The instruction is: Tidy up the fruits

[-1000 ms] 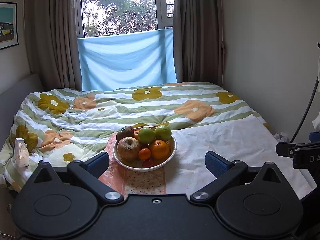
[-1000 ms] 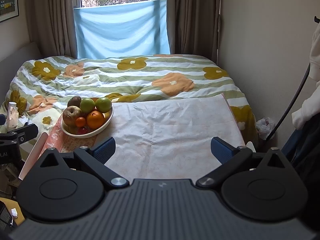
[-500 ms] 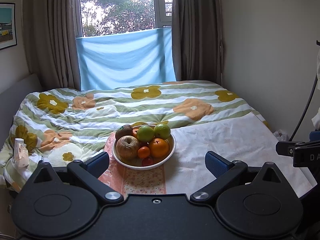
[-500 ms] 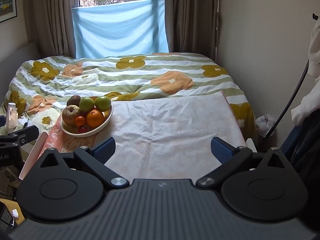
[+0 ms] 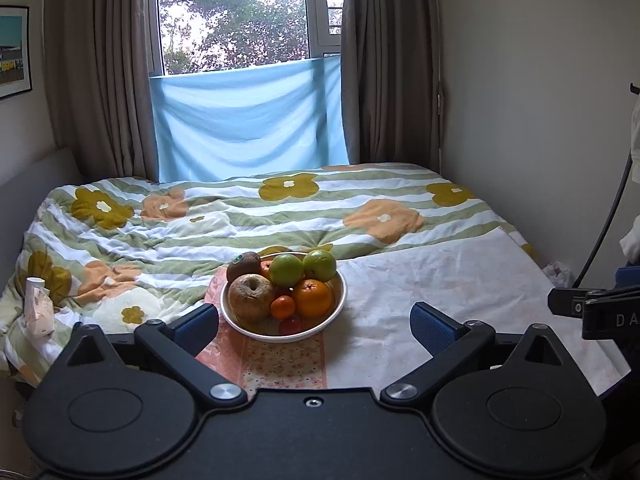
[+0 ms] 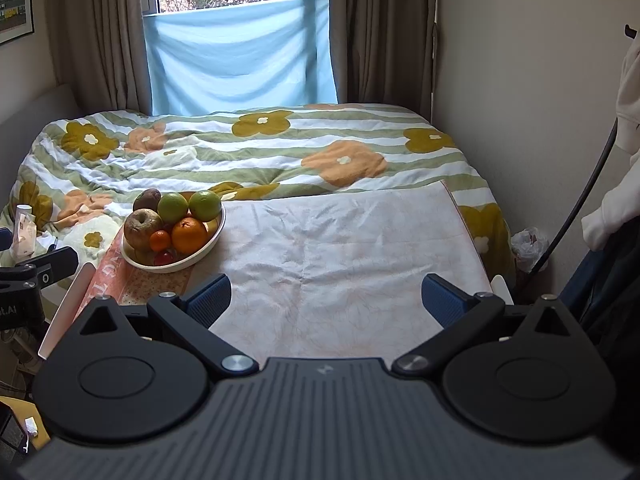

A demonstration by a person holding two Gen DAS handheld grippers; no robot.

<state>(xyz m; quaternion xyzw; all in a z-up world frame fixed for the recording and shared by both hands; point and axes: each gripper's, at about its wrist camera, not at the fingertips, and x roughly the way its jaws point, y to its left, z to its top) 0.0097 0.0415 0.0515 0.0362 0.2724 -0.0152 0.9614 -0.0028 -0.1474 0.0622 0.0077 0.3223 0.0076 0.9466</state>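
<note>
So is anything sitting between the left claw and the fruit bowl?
Nothing visible. The left claw is open with the fruit bowl straight ahead, and only bare patterned cloth lies in the gap. The right claw is off to the side.

A bed (image 5: 120, 240) under a striped, flower-patterned quilt (image 5: 280, 216) fills the room, a pale cloth (image 6: 340, 248) spread over its near right corner. Brown curtains (image 5: 96, 80) frame a window (image 5: 236, 16) half-covered by a light blue sheet (image 5: 248, 120). A framed picture (image 5: 14, 52) hangs on the left wall.
</note>
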